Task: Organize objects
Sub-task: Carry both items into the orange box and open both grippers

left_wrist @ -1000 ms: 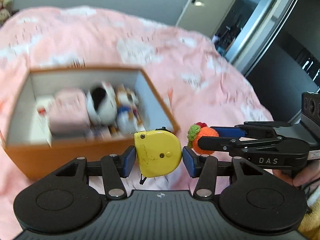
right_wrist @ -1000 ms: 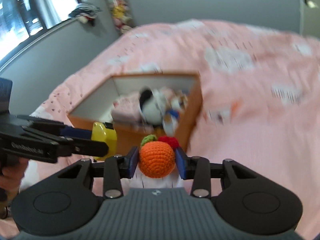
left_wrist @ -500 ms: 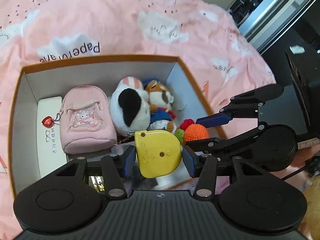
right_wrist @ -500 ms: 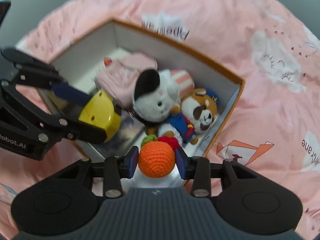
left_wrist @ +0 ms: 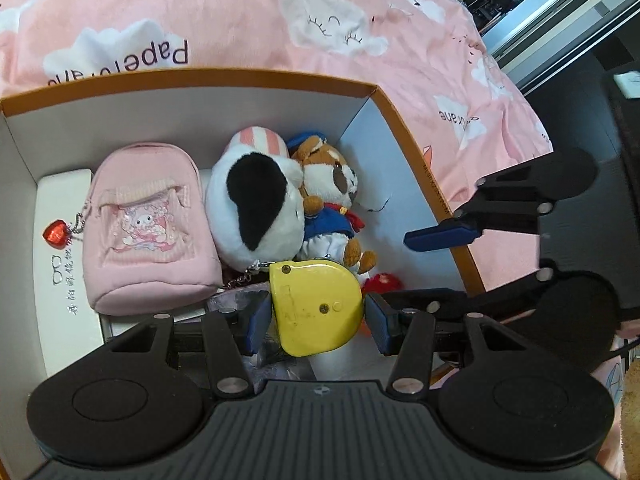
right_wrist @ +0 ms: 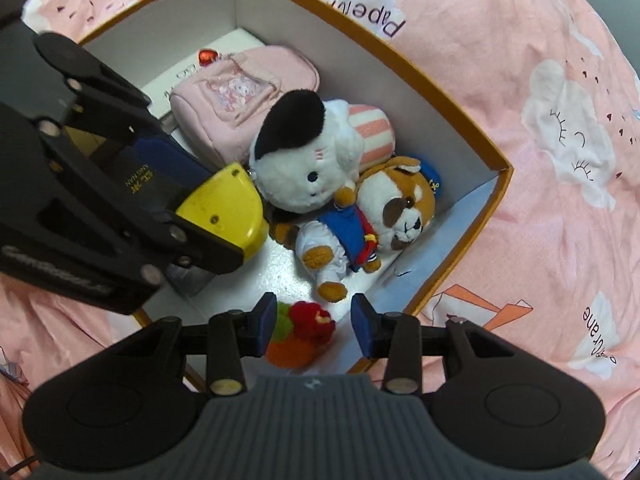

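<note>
An orange-rimmed box point(left_wrist: 404, 128) point(right_wrist: 452, 100) with white walls lies on the pink bed. My left gripper point(left_wrist: 314, 314) holds a yellow tape measure point(left_wrist: 314, 308) point(right_wrist: 224, 208) just above the box floor near the front. My right gripper point(right_wrist: 314, 328) is open over the box's near right corner; the crocheted orange fruit point(right_wrist: 298, 340) lies on the box floor below its spread fingers, touching neither pad. Its red tip point(left_wrist: 382, 282) shows in the left wrist view.
In the box lie a pink pouch point(left_wrist: 148, 220) with a red heart charm point(left_wrist: 56, 234), a white case point(left_wrist: 60, 264), a black-and-white plush point(left_wrist: 256, 208) point(right_wrist: 308, 156) and a brown dog plush point(left_wrist: 332, 200) point(right_wrist: 368, 224). Pink cloud bedding point(right_wrist: 560, 160) surrounds it.
Both grippers came over and down into the box. My right gripper opened and the crocheted fruit dropped onto the box floor. The tape measure stays gripped.
</note>
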The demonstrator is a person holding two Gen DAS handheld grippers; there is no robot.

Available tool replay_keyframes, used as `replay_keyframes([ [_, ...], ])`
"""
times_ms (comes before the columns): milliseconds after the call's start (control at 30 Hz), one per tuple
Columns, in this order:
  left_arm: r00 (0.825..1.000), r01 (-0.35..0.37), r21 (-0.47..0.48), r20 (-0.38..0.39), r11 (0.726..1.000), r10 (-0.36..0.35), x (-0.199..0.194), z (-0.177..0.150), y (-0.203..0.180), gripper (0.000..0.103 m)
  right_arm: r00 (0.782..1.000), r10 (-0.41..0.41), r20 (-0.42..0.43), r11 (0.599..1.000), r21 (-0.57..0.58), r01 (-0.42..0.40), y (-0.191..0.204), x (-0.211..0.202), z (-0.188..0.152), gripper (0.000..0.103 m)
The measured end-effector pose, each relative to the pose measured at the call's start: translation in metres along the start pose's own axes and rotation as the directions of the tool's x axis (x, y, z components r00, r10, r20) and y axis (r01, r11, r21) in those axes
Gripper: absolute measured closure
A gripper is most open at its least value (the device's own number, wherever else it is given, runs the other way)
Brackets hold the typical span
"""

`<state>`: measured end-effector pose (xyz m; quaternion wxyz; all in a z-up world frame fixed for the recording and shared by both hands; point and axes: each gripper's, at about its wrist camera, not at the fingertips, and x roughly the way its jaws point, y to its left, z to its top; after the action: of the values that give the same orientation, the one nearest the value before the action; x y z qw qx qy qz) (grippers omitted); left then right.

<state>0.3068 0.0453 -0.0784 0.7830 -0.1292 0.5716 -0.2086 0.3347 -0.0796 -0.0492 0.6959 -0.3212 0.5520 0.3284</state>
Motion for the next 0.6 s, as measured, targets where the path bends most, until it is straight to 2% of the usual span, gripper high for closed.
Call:
replay_keyframes([
  [67, 1.0, 0.002, -0.006, -0.014, 1.0, -0.002, 0.003, 0.0, 0.0, 0.045, 0.999, -0.014, 0.043, 1.0, 0.006, 0.014, 0.001, -0.009, -0.004, 0.06],
  [133, 1.0, 0.002, -0.018, -0.025, 1.0, -0.002, 0.007, 0.001, -0.001, 0.045, 0.991, -0.072, 0.109, 0.997, -0.001, 0.073, 0.002, -0.023, -0.01, 0.059],
  [200, 0.999, -0.002, -0.034, -0.044, 0.999, 0.0, 0.012, 0.003, -0.003, 0.045, 0.977, -0.126, 0.174, 0.992, 0.005, 0.127, 0.003, -0.035, -0.017, 0.054],
  [300, 0.997, -0.03, -0.061, -0.071, 0.998, 0.025, 0.022, 0.004, -0.008, 0.045, 0.953, -0.19, 0.238, 0.982, 0.04, 0.186, -0.002, -0.049, -0.027, 0.054],
  [367, 0.994, -0.075, -0.08, -0.087, 0.994, 0.067, 0.029, 0.005, -0.011, 0.045, 0.947, -0.193, 0.259, 0.981, 0.068, 0.181, -0.008, -0.052, -0.031, 0.054],
  [467, 0.984, -0.163, -0.054, -0.085, 0.985, 0.158, 0.036, 0.004, -0.019, 0.045, 0.947, -0.171, 0.272, 0.983, 0.112, 0.146, -0.018, -0.051, -0.035, 0.054],
  [600, 0.971, -0.212, -0.016, -0.113, 0.977, 0.209, 0.046, 0.003, -0.03, 0.045, 0.944, -0.166, 0.284, 0.981, 0.146, 0.129, -0.022, -0.052, -0.038, 0.054],
])
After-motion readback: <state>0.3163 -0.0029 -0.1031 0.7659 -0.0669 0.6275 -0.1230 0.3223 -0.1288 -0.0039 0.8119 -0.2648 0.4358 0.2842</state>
